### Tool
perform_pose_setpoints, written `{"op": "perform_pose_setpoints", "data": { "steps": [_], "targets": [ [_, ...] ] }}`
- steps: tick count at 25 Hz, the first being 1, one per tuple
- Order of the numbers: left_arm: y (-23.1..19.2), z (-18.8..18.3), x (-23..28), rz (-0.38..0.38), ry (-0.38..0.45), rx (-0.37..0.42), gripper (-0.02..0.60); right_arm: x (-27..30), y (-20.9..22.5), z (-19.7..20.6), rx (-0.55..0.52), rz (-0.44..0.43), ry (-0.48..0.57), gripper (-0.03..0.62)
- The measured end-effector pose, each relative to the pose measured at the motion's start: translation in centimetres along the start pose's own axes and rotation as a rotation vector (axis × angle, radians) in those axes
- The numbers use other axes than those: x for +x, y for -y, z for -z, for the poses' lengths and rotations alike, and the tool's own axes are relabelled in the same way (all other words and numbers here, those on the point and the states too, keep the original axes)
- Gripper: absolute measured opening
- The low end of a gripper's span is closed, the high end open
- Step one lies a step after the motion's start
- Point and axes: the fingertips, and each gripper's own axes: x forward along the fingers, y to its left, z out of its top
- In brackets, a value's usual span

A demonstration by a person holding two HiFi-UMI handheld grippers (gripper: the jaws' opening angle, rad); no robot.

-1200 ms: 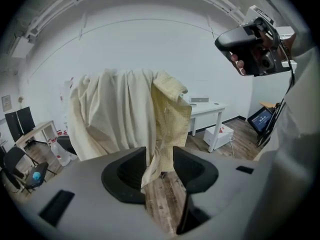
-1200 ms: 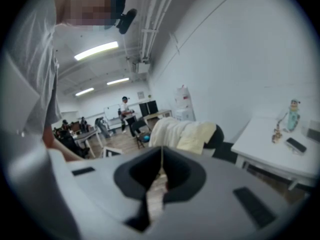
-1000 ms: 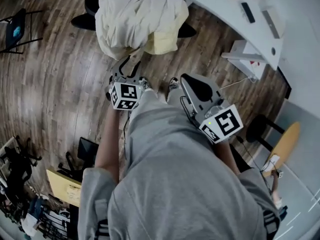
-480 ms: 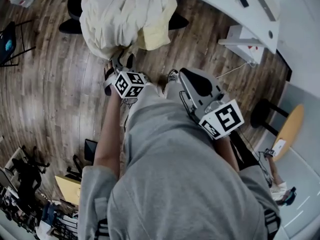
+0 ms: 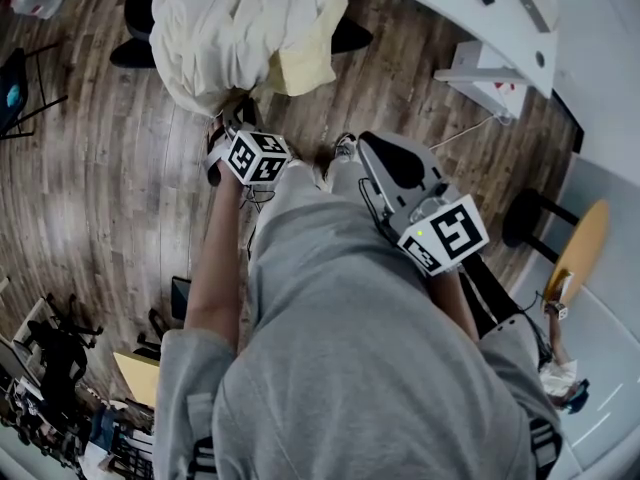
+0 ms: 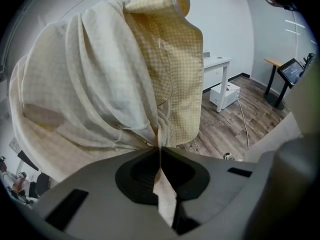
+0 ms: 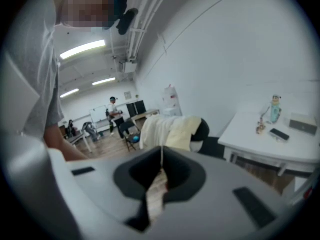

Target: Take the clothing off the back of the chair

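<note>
Left gripper (image 6: 160, 151): jaws have just been closing and are clamped on the lower hem of the cream clothing (image 6: 100, 84). The clothing hangs draped over the chair (image 5: 350, 36) back. My right gripper (image 7: 161, 166) is clenched, holding nothing.

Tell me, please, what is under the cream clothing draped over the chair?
Under the cream clothing only a strip of the black chair back shows, and black base parts poke out below. The seat and most of the backrest are covered.
</note>
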Motion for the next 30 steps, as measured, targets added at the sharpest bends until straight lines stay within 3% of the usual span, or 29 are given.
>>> {"op": "perform_pose_setpoints", "data": {
  "steps": [17, 30],
  "targets": [
    [4.0, 1.7, -3.2, 0.150, 0.019, -0.151, 0.038, 0.2, -1.2, 0.6, -0.010, -0.055, -0.001, 0.035],
    [8.2, -1.2, -8.8, 0.342, 0.218, -0.230, 0.037, -1.8, -1.3, 1.4, 0.004, -0.100, 0.027, 0.035]
  ]
}}
